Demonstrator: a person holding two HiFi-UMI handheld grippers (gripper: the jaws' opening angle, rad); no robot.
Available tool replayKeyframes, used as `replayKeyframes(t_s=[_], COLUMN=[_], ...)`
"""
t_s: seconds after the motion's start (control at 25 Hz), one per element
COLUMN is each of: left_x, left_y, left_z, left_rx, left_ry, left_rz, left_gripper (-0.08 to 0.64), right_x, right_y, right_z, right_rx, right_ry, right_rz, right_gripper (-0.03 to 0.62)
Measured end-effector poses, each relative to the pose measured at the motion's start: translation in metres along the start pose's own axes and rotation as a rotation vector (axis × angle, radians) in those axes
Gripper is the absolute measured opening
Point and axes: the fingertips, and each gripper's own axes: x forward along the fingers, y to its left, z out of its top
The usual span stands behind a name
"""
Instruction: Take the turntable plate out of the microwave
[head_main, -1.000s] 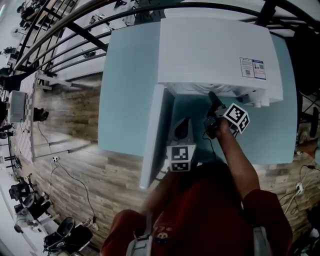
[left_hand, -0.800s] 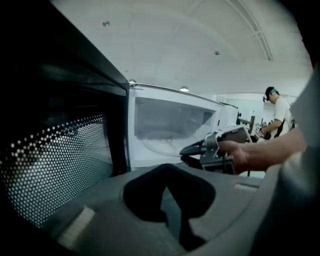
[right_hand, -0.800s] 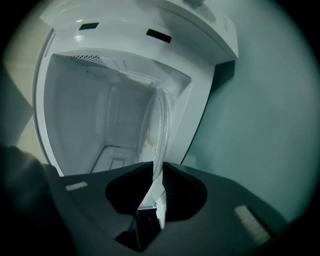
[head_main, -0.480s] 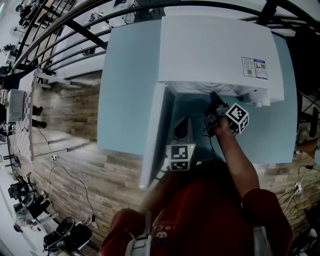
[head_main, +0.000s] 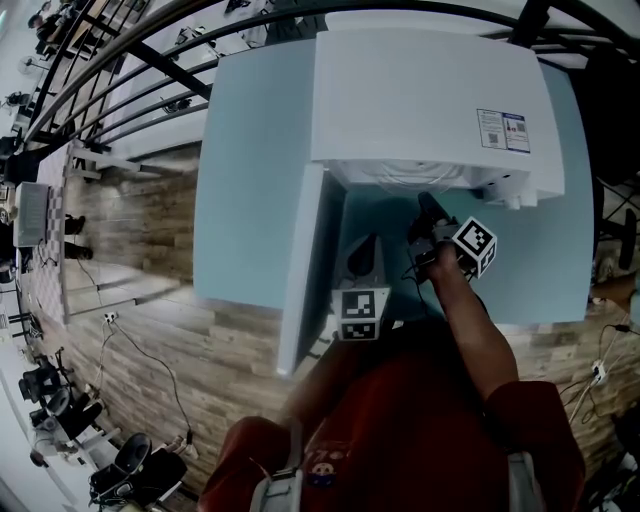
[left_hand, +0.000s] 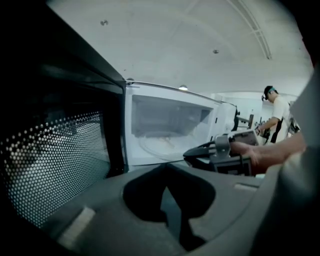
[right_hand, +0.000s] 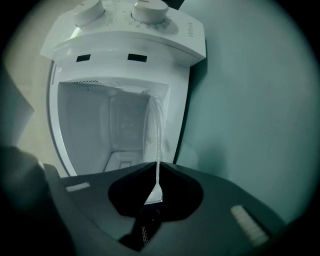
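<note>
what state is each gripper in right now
Left gripper: jaws closed, empty.
Right gripper: jaws have just been closing, now gripping the turntable plate.

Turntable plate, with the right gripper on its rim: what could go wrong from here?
1. The right gripper, whose jaws have just been closing, pinches only the thin edge of the glass turntable plate; it may slip or tilt under its own weight.
2. Most of the plate sits inside the microwave; pulling it out could knock it on the opening's frame.
</note>
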Motion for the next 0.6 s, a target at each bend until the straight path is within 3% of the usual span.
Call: replayKeyframes(t_s=[0.6], left_x=[0.000], left_y=[-0.019], left_z=[-0.007], left_rx=[0.008], left_ry=[0.005], left_rz=[-0.010], left_gripper=[0.000], right_x=[-0.025], right_y=[-0.009], right_z=[0.004], right_rx=[-0.032], right_ry=[0.004], right_rz=[0.037], right_gripper=[0.025])
